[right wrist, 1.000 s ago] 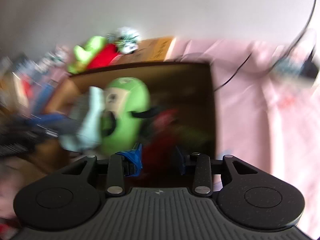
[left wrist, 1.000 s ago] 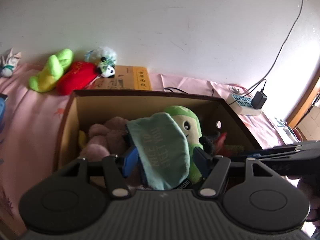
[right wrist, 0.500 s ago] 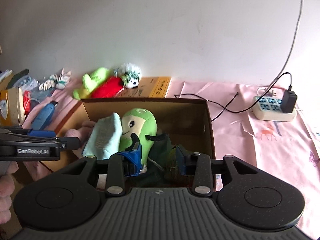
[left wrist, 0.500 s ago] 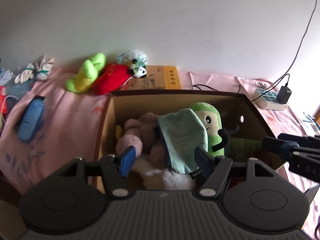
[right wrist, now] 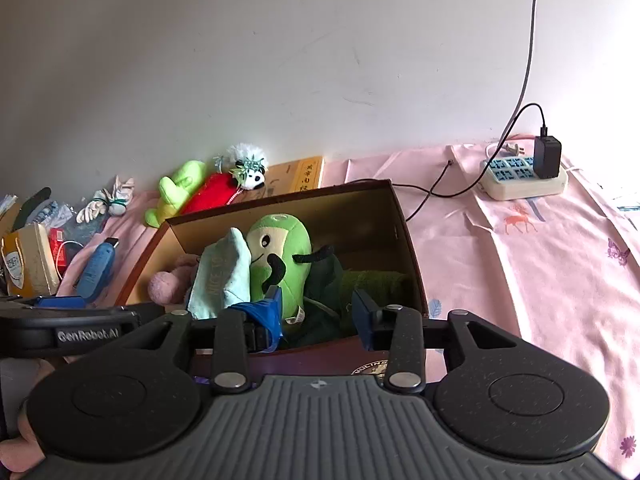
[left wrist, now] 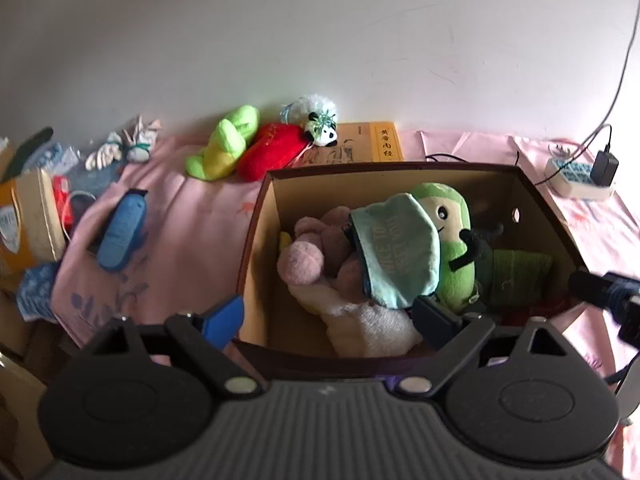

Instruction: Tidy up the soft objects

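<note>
A brown cardboard box (left wrist: 256, 240) holds a green plush with a face (left wrist: 452, 240), a teal cloth pouch (left wrist: 396, 252), a pink plush (left wrist: 304, 260), a cream plush (left wrist: 368, 324) and dark green cloth (left wrist: 516, 276). My left gripper (left wrist: 330, 318) hovers over the box's near wall. Its jaws are opening and nothing is pressed between them. My right gripper (right wrist: 318, 314) stands open above the near wall of the box (right wrist: 404, 240), with only the dark green cloth (right wrist: 332, 280) far below the gap. A lime plush (left wrist: 224, 148), a red plush (left wrist: 272, 152) and a small panda (left wrist: 324, 132) lie outside by the wall.
Pink cloth (right wrist: 540, 272) covers the surface. A blue handheld device (left wrist: 120, 232), a carton (left wrist: 24, 220) and white gloves (left wrist: 124, 150) sit at the left. A yellow book (left wrist: 372, 146) lies behind the box. A power strip (right wrist: 524, 176) with a charger and cable is at the right.
Both grippers have drawn back and up from the box. The left jaws have widened and let go of the teal pouch, which now rests against the green plush.
</note>
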`<state>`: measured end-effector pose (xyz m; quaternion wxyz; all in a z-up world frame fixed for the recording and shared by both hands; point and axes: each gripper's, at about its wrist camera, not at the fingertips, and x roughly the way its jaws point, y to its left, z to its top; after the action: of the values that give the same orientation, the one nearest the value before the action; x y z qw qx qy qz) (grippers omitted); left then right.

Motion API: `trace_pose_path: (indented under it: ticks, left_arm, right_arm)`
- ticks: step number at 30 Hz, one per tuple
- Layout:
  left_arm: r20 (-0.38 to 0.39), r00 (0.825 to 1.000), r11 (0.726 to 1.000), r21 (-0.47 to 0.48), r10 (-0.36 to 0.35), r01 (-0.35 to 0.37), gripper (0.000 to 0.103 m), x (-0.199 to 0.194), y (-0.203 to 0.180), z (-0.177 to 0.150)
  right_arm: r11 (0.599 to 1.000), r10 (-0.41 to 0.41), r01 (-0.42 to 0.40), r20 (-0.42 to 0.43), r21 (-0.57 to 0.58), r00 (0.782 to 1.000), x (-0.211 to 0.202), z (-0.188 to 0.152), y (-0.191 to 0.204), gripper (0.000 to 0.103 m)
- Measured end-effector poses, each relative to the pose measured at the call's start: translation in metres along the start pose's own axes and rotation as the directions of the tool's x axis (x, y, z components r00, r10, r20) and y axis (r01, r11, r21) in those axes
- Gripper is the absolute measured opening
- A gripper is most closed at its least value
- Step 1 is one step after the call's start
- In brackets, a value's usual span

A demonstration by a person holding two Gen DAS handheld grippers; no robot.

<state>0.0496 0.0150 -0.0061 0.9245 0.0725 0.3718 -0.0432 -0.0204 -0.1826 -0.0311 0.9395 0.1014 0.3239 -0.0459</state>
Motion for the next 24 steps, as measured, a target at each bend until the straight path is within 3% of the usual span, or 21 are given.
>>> trace_pose_path:
  ticks: [4, 8, 13, 20, 24]
  left_arm:
    - [0.050, 0.996, 0.995, 0.057, 0.076, -0.078, 0.093, -0.008, 0.000, -0.001]
    - [0.094, 0.991, 0.990, 0.091, 0.096, -0.105, 0.093, -0.015, 0.013, 0.002]
    - [0.196, 0.971, 0.961, 0.211, 0.136, -0.177, 0.093, -0.021, 0.030, 0.004]
    - [0.221, 0.968, 0.947, 0.269, 0.118, -0.177, 0.093, -0.029, 0.058, 0.003]
    - [0.150, 0.986, 0.972, 0.215, 0.068, -0.099, 0.093, -0.036, 0.064, 0.005]
  right_arm:
    - [1.000, 0.006, -0.006, 0.028, 0.001, 1.000, -0.009, 0.001, -0.003, 0.022]
    - [1.000, 0.017, -0.017, 0.044, 0.000, 0.999, -0.014, 0.001, -0.004, 0.022]
    - [1.000, 0.020, -0.021, 0.038, 0.012, 0.999, -0.013, 0.002, -0.002, 0.022]
    - [0.999, 0.026, -0.026, 0.008, -0.026, 1.000, -0.012, 0.001, 0.014, 0.022]
    - [0.999, 0.009, -0.009, -0.002, -0.049, 1.000, -0.014, 0.003, 0.023, 0.022]
